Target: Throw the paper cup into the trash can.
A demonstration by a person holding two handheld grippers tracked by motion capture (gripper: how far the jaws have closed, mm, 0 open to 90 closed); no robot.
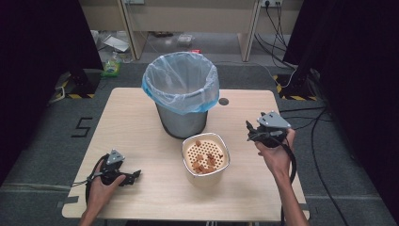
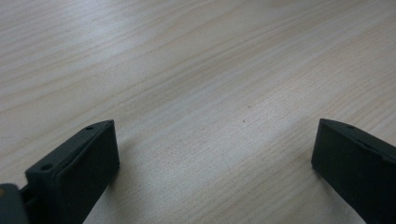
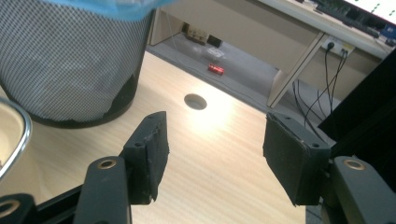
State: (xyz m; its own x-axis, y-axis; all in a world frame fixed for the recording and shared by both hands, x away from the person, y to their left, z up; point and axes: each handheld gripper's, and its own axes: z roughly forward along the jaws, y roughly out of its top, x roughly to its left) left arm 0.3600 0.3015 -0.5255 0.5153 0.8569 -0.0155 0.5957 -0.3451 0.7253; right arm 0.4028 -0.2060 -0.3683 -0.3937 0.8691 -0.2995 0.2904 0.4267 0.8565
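Both grippers, left [image 1: 134, 175] and right [image 1: 251, 130], jaws released, flank the strainer pot [image 1: 205, 159], presumably positioned for emptying scraps [image 1: 204, 162] into the bin [image 1: 181, 94].

Matt pale wood table [image 1: 141, 117]; metal mesh bin [image 1: 181, 120], thin plastic liner [image 1: 181, 80]

A black "5" marks the floor [image 1: 83, 126].

A cream container [image 1: 205, 157] with a perforated insert holding brown crumbs stands upright mid-worktop, just in front of the mesh bin [image 1: 181, 94] lined with a blue bag.
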